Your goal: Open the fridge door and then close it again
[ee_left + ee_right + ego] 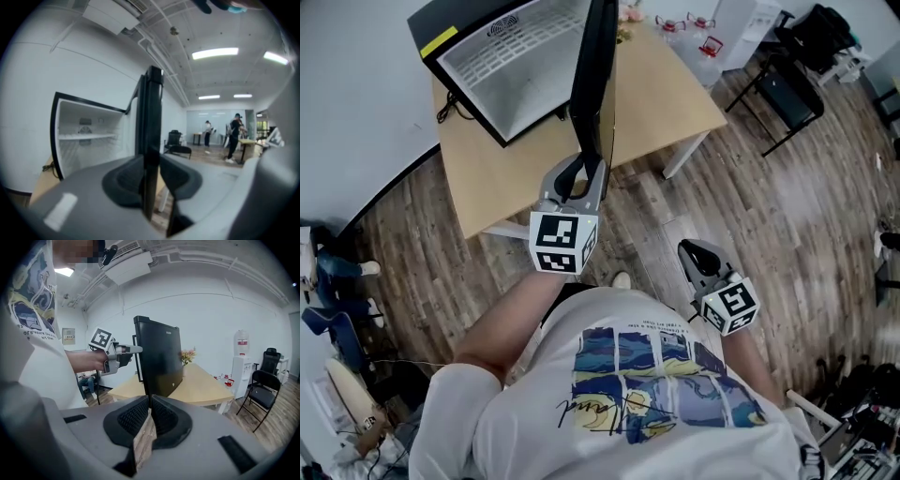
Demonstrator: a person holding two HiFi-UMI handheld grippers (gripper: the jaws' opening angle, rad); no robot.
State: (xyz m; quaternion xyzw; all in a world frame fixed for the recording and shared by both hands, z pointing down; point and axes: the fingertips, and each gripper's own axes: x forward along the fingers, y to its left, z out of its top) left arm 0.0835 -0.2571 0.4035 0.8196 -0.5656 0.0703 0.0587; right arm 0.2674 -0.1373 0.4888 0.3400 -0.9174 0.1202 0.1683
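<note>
Evidently stiff, easy-swinging fridge door [594,66] looked best gripped at its free edge, where left gripper [581,171] clamped it; right gripper [691,250] sat closed, empty.

bench [675,98]: pale wood | flowers [187,356]: on bench, far side | black chair [262,386]: right of bench | water dispenser [240,364]: far right

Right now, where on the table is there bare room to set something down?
The table is bare right of the open fridge door, out to its corner; flowers sit at the far edge. The fridge fills the left side.
</note>
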